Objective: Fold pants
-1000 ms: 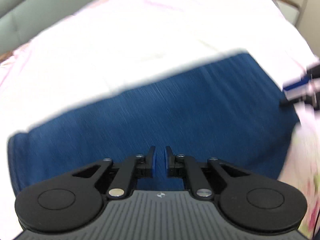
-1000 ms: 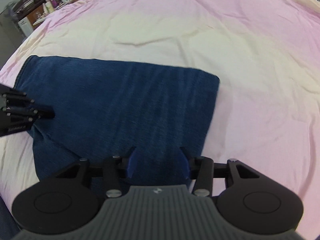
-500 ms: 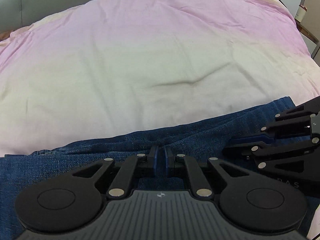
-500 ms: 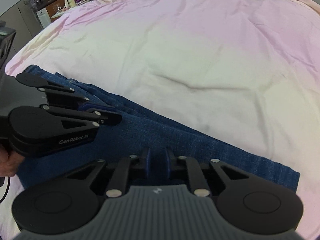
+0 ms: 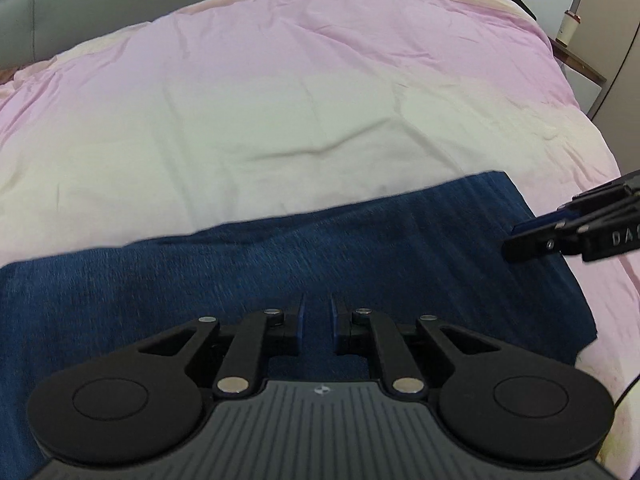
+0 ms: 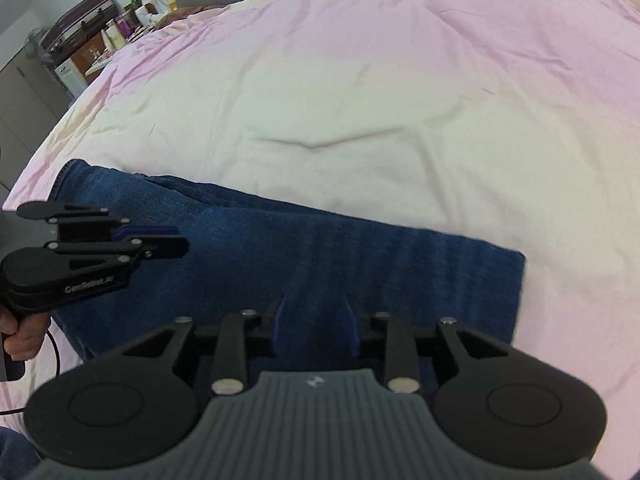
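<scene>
The dark blue jeans (image 5: 360, 248) lie folded into a flat rectangle on the pink and cream bed sheet (image 5: 280, 120). My left gripper (image 5: 316, 312) hovers over their near part, its blue pads a narrow gap apart with nothing between them. From the right wrist view it shows side-on at the left (image 6: 182, 242), over the jeans (image 6: 320, 256). My right gripper (image 6: 314, 312) is over the right half of the jeans. Its jaws are opening, and only denim shows below the gap. Its tips (image 5: 510, 240) enter the left wrist view by the jeans' right edge.
The sheet (image 6: 360, 100) spreads wide beyond the jeans with a few shallow creases. A grey headboard (image 5: 60, 8) runs along the back. A bedside stand (image 5: 580, 64) is at the far right. Cluttered furniture (image 6: 92, 32) stands off the bed's left corner. A person's hand (image 6: 24, 336) holds the left gripper's handle.
Half a second ago both grippers were low at the jeans' far edge, the right one shut. Now both have drawn back over the jeans, and the right jaws have parted.
</scene>
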Demonstrator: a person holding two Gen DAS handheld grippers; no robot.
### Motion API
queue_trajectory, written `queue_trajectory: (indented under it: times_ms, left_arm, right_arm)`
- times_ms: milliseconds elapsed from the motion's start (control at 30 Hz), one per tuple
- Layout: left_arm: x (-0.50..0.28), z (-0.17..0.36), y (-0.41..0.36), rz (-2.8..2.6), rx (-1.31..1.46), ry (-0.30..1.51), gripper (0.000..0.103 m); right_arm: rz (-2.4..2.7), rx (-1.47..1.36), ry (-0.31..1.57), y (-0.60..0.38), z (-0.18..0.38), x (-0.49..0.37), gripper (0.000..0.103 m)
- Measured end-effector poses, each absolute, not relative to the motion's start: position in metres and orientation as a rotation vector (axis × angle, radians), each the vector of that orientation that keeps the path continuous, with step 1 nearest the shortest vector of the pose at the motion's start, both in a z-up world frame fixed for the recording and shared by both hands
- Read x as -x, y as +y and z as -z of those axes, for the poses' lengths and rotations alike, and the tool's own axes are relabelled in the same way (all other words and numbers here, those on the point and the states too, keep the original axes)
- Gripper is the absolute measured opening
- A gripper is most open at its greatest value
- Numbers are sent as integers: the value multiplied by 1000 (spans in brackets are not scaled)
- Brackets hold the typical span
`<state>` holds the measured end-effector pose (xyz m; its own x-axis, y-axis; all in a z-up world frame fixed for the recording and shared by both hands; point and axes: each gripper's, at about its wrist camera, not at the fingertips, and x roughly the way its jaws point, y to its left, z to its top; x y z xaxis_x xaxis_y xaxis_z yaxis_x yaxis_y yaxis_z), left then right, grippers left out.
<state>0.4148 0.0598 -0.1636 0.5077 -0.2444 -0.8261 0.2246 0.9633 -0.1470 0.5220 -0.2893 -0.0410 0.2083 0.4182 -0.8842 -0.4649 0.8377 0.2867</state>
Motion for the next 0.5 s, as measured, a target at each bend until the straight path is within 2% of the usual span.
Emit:
queue_trajectory:
  times_ms: [200,400,467,500]
  left_arm:
    - [-394,177,41,263,-50,1071,12]
    - [-386,177,38,236,-61,1099,12]
    - [-382,175,38,232,-65,1104,12]
    - [-379,174,38,237,-67,1109,12]
  right_arm:
    - [-490,-38,1272,-364,35,-506,29]
    - [-465,-183,1340,-403,56,-503,29]
    - [-470,-210,1345,-408,64,-505,31]
    - [-478,-228,1351,-411,69,-508,35]
